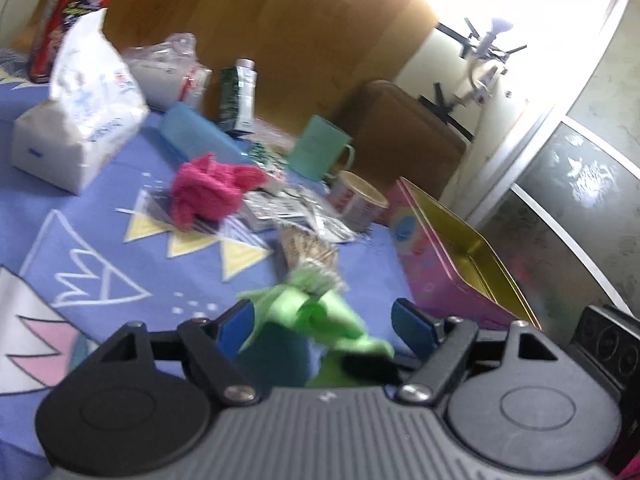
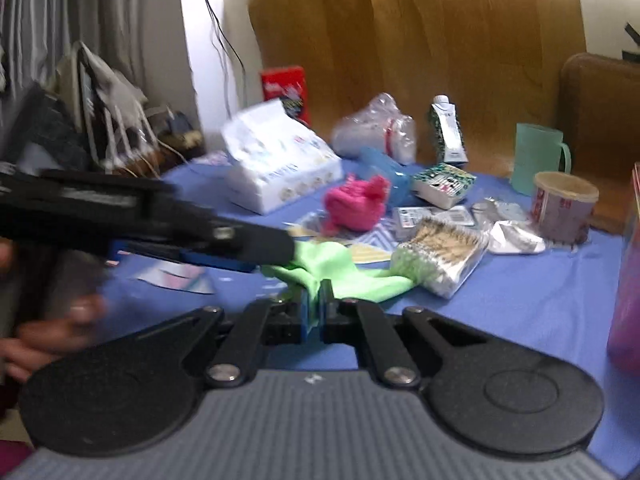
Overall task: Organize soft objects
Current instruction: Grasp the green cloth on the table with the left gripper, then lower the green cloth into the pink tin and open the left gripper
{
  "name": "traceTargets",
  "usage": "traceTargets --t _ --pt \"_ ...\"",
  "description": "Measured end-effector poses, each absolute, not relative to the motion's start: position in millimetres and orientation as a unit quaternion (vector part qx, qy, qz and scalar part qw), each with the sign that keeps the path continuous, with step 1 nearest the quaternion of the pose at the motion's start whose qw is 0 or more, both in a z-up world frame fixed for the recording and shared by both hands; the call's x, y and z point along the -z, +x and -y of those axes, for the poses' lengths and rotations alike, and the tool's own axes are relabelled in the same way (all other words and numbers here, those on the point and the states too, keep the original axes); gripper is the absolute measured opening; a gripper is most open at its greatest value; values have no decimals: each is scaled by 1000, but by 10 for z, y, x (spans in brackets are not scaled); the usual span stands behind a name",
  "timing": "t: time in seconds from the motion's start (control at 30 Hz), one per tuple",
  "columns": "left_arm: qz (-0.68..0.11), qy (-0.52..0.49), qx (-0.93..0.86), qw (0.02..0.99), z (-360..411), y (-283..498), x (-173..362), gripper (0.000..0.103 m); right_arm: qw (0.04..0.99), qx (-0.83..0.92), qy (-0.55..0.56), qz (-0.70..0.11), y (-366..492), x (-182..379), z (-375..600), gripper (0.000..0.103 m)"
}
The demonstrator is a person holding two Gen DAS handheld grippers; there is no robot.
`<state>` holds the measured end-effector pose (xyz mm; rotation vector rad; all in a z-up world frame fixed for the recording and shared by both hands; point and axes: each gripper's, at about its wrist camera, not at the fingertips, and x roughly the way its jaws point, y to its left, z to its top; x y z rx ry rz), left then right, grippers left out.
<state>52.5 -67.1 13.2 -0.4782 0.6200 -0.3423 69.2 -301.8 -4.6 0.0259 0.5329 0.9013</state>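
Observation:
A light green cloth (image 1: 316,312) lies bunched between the blue pads of my left gripper (image 1: 326,322), whose jaws stand wide apart around it. In the right wrist view my right gripper (image 2: 315,312) is shut on a fold of the same green cloth (image 2: 340,268) and holds it just above the blue tablecloth. The left gripper (image 2: 256,250) comes in from the left beside the cloth. A pink knitted cloth (image 1: 212,188) lies crumpled farther back; it also shows in the right wrist view (image 2: 356,202).
An open pink tin with a gold inside (image 1: 452,256) stands at the right. A tissue pack (image 1: 76,128), a mint mug (image 1: 320,148), a paper cup (image 1: 360,200), a carton (image 1: 238,96), foil packets and a bundle of cotton swabs (image 2: 440,260) crowd the back.

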Motion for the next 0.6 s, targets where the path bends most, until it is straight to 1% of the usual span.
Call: traceTargets --t 0.07,0.13,0.27,0.3,0.33,0.4,0.43,0.5,0.53,0.57,0.6 --pt "-311 -214 159 912 798 565 -105 65 850 -448 59 -270 740 96 3130 8" --pt "-334 -204 151 908 862 648 -29 60 865 -416 61 -275 789 171 3179 8" --pt "-362 -215 141 896 878 717 88 60 896 -324 52 -300 924 336 3247 9" --pt "-363 -215 142 896 875 727 85 60 897 -316 52 -304 942 375 3276 12" --pt "-362 -211 143 897 886 732 71 60 897 -313 55 -307 950 407 3306 13" --pt "-359 -202 145 900 923 742 35 63 897 -315 58 -304 919 421 3318 17" --pt "-360 -197 145 900 952 759 21 63 896 -321 54 -302 900 414 3304 21" --pt "-366 -190 142 900 1019 826 22 63 895 -337 37 -289 847 393 3276 50" --pt "-370 -189 140 899 1039 872 39 61 897 -341 21 -280 815 393 3233 55" --pt "-377 -187 139 897 1049 926 67 54 900 -343 3 -270 777 391 3190 58" --pt "-384 -186 135 894 1072 980 111 50 900 -346 -17 -264 753 398 3140 58"
